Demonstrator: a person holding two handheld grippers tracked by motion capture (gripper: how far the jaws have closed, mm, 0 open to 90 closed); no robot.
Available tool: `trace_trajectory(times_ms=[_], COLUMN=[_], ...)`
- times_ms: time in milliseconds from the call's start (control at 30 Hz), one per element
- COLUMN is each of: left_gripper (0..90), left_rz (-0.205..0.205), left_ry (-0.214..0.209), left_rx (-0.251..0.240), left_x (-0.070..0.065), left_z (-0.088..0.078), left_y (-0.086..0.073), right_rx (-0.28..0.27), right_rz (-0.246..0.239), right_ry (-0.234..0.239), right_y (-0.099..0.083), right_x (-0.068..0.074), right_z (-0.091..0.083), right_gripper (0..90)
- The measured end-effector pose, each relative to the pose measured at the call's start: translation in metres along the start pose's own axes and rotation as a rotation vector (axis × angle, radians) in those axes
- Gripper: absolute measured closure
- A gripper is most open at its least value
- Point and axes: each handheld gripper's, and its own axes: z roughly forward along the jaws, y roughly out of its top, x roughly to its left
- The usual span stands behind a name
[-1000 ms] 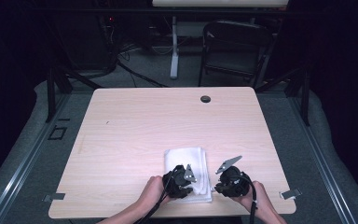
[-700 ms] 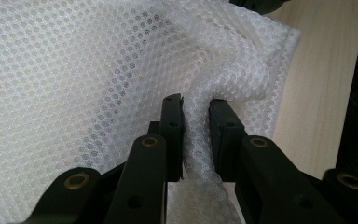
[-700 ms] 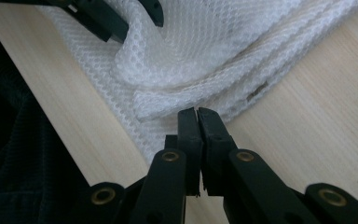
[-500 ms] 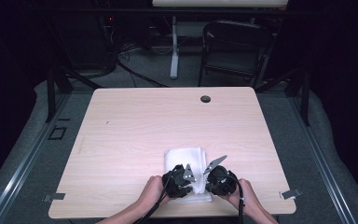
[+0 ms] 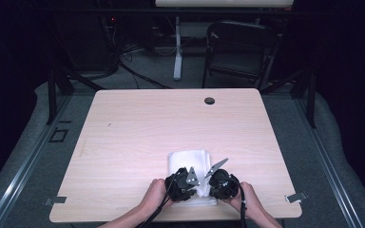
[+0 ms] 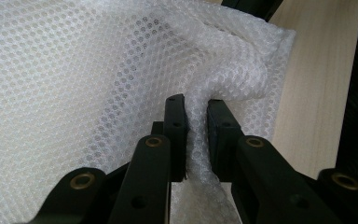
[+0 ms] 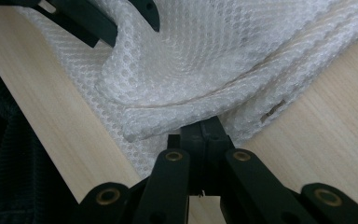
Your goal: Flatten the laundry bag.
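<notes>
A white, dimpled cloth (image 5: 187, 159) lies folded on the wooden table (image 5: 138, 128) near its front edge. My left gripper (image 5: 190, 186) rests on the cloth's near part. In the left gripper view it (image 6: 196, 109) is shut on a raised ridge of the cloth (image 6: 98, 70), pinched between the two pads. My right gripper (image 5: 208, 186) sits close beside it at the cloth's near right corner. In the right gripper view its jaws (image 7: 205, 128) are pressed together, tips against the edge of the stacked cloth layers (image 7: 205, 56). Whether a layer is caught between them I cannot tell.
Bare wood stretches left, right and beyond the cloth. A round cable hole (image 5: 209, 100) sits near the far edge. Metal clamps (image 5: 297, 196) (image 5: 54, 201) hold the front corners. A dark chair (image 5: 237, 52) and cables stand behind the table.
My right gripper has moved left from the bare wood to the cloth's near right corner, ending close beside the left gripper. The left gripper has stayed on the cloth.
</notes>
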Motion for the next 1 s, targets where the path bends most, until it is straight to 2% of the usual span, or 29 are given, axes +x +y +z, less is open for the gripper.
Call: trace_trajectory(times_ms=[33, 67, 100, 167, 333, 433, 467, 500, 567, 767, 933, 1000], left_gripper=[80.6, 80.6, 80.7, 80.9, 81.1, 81.1, 81.2, 81.2, 81.2, 81.3, 81.5, 81.5], left_rz=[0.003, 0.0, -0.001, 0.001, 0.012, 0.018, 0.017, 0.015, 0.015, 0.014, 0.012, 0.012], left_ry=[0.0, 0.004, 0.003, 0.006, 0.011, 0.014, 0.02, 0.019, 0.031, 0.046, 0.056, 0.058], left_rx=[0.002, -0.004, -0.007, -0.012, -0.014, -0.024, -0.033, -0.036, -0.046, -0.062, -0.076, -0.08], left_x=[0.0, 0.0, -0.001, -0.001, -0.001, -0.001, -0.002, -0.002, -0.002, -0.002, -0.002, -0.002], left_z=[0.0, 0.0, -0.001, -0.002, -0.004, -0.006, -0.006, -0.007, -0.008, -0.012, -0.016, -0.017], left_y=[0.0, 0.0, 0.0, 0.0, 0.001, 0.001, 0.001, 0.001, 0.001, 0.001, 0.002, 0.002], right_rx=[0.028, 0.028, -0.012, 0.04, 0.027, 0.033, 0.057, 0.034, 0.061, 0.036, 0.058, 0.045], right_rz=[-0.01, -0.01, 0.027, 0.004, 0.023, 0.021, 0.004, 0.027, 0.008, 0.04, 0.033, 0.045], right_ry=[0.005, 0.005, 0.01, -0.002, 0.01, 0.007, 0.006, 0.012, 0.003, 0.017, 0.005, 0.013], right_y=[0.001, 0.001, -0.001, 0.0, -0.001, -0.001, 0.0, -0.001, 0.0, -0.001, -0.001, -0.001], right_x=[-0.002, -0.002, 0.0, -0.003, -0.003, -0.004, -0.005, -0.004, -0.005, -0.004, -0.006, -0.006], right_z=[-0.002, -0.002, 0.001, -0.003, -0.002, -0.002, -0.004, -0.002, -0.004, -0.003, -0.004, -0.003], right_gripper=[90.0, 90.0, 90.0, 90.0, 90.0, 90.0, 90.0, 90.0, 90.0, 90.0, 90.0, 90.0])
